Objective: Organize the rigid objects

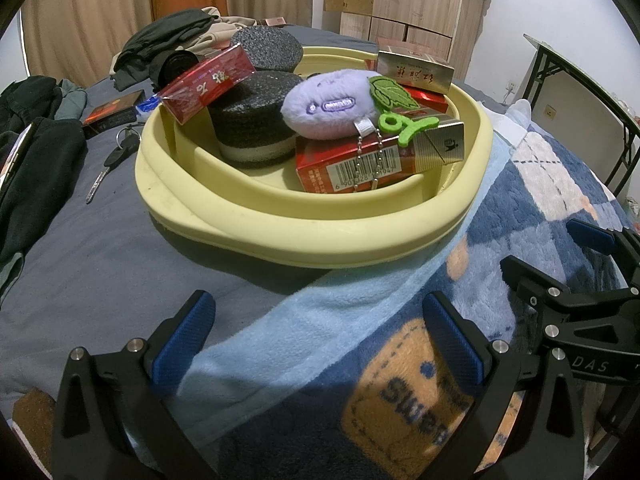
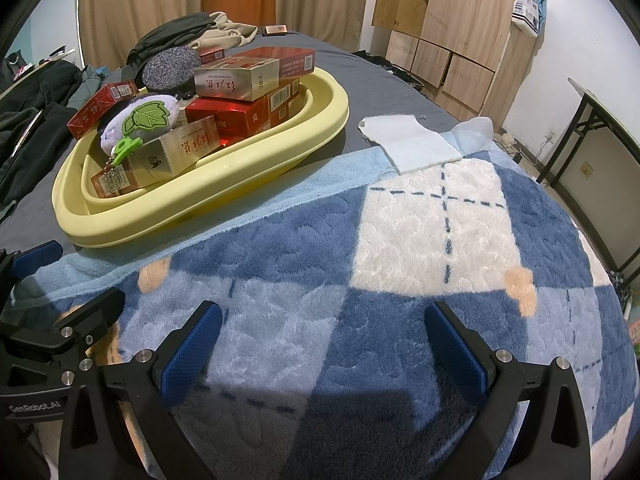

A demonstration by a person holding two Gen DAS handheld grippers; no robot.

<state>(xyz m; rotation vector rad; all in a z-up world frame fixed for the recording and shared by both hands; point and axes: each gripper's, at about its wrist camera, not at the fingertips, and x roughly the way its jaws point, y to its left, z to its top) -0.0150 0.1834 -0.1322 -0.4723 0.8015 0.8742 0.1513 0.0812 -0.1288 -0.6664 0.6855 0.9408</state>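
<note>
Both my grippers, left [image 1: 320,340] and right [image 2: 322,344], hung spread and empty over the blue plaid fleece blanket [image 2: 400,240]; the heaped pale-yellow plastic basin [image 1: 320,240] risked spilling the tilted red cardboard box [image 1: 208,82].

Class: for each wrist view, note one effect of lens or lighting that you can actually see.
Left wrist view: fisheye bends the yellow basin rim and darkens the corners; the left tongs shade the blanket. Right wrist view: wardrobe edges bow, and a hard shadow lies between the right tongs.

"GenRobot.AI" stands on the left gripper [image 2: 40,280]'s black body, "DAS" on the right gripper [image 1: 560,252], and "20" on a red carton [image 2: 236,114].
</note>
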